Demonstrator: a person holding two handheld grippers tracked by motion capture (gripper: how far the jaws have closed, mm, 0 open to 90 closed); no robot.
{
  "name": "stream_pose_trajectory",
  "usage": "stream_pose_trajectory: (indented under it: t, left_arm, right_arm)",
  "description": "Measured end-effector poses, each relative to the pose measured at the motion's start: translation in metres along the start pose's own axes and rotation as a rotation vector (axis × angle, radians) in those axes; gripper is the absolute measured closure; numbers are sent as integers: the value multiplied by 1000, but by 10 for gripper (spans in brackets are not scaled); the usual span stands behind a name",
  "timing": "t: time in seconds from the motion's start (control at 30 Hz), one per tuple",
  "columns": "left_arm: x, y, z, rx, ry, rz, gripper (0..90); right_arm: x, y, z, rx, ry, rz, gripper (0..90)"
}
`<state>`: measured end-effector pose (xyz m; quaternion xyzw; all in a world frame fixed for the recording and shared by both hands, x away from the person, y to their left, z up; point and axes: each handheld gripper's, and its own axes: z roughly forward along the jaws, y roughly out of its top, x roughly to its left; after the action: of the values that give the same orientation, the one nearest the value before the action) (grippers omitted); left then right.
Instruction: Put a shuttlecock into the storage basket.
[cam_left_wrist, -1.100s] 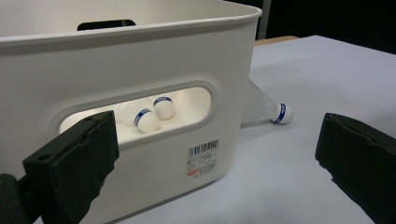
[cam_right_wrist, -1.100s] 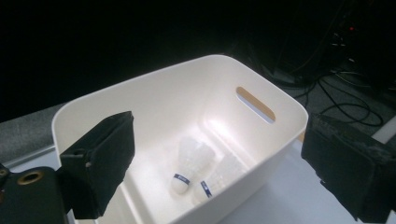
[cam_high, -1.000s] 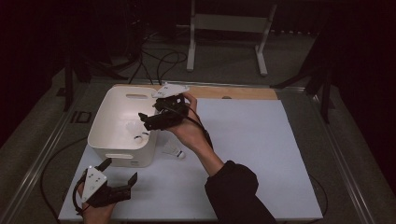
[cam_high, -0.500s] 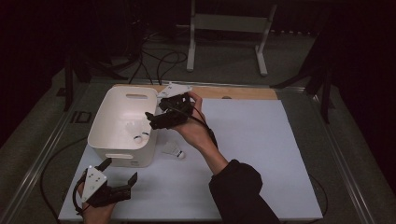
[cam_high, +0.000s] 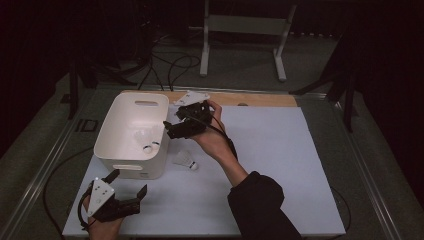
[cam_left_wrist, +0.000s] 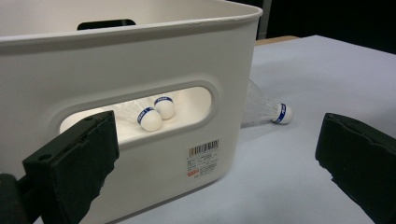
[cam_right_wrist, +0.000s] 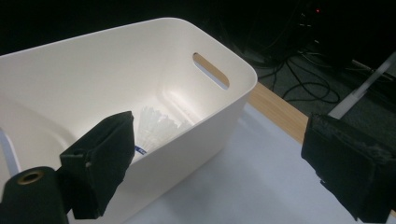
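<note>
A white plastic bin (cam_high: 119, 152) stands on the left of the white table top. Inside it lie shuttlecocks (cam_high: 148, 148); two cork heads (cam_left_wrist: 150, 119) show through the handle slot, and feathers (cam_right_wrist: 156, 125) show in the right gripper view. One more shuttlecock (cam_high: 184, 160) lies on the table just right of the bin, also visible as the shuttlecock (cam_left_wrist: 267, 112) in the left gripper view. My right gripper (cam_high: 169, 129) hovers open and empty at the bin's right rim (cam_right_wrist: 233, 100). My left gripper (cam_high: 131, 181) rests open near the front left, facing the bin's front wall (cam_left_wrist: 140, 65).
A wooden strip (cam_high: 260, 99) runs along the table's far edge. Beyond it stand a white metal stand (cam_high: 245, 30) and loose cables (cam_high: 170, 65) on the floor. The white table surface (cam_high: 280, 150) spreads to the right of my right arm.
My right gripper has drifted slightly to the right, off the bin's inside toward its right rim. The left gripper has stayed still.
</note>
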<state>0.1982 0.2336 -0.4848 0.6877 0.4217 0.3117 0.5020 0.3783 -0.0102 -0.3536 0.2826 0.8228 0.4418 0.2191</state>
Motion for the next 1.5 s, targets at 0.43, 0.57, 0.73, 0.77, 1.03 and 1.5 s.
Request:
stream_pose_trajectory:
  t: [0.43, 0.57, 0.73, 0.77, 1.03, 1.5]
  left_arm:
    - [0, 0, 1, -1, 0, 7, 2]
    - [0, 0, 0, -3, 0, 0, 2]
    - [0, 0, 0, -2, 0, 2, 2]
    - [0, 0, 0, -3, 0, 0, 2]
    - [0, 0, 0, -3, 0, 1, 2]
    - [0, 0, 0, 0, -1, 0, 2]
  right_arm:
    - [-5, -7, 5, 22, -10, 9, 96]
    - [-6, -8, 6, 24, -12, 14, 96]
    - [-4, -9, 7, 32, -23, -3, 96]
    - [-4, -9, 7, 35, -22, 4, 96]
    - [-5, -12, 10, 47, -28, 6, 96]
    - [-4, -18, 14, 74, -29, 14, 98]
